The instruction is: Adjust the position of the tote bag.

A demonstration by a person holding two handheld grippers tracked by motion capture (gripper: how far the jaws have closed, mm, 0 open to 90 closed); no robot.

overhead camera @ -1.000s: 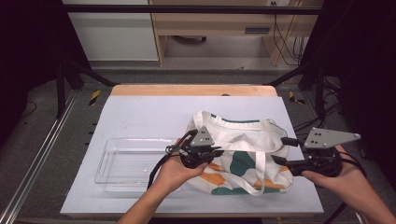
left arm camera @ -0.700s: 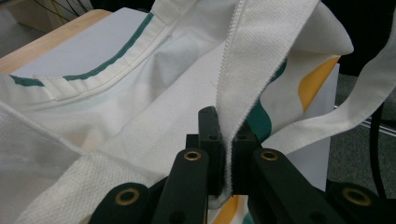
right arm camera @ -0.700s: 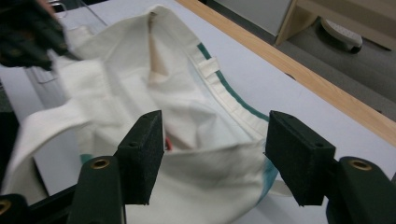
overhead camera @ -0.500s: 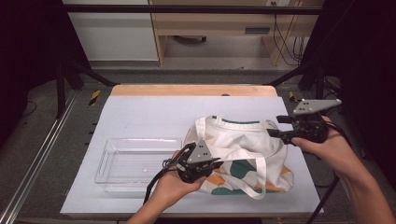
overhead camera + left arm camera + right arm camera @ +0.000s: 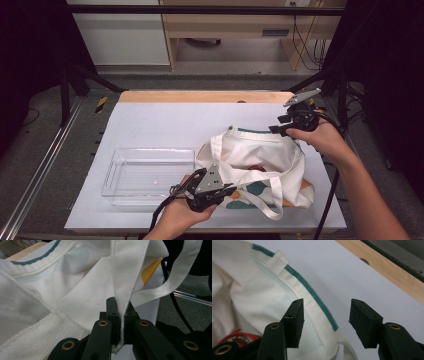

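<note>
A white surface [image 5: 165,125] with a bare wooden strip along its far edge carries a clear plastic tray [image 5: 150,175] at its left and, just beside it, a cream tote bag [image 5: 260,165] lying toward the right

In the right gripper view we see just a sliver of a red object [image 5: 235,336] at the lower left, inside the tote bag [image 5: 259,297], its lettering too blurred to read and the rest hidden by cloth and the jaw. In the high view it is a small red patch [image 5: 256,167], too small to identify. The left gripper view cuts off the bag's strap [image 5: 175,277] at the top right.
</note>
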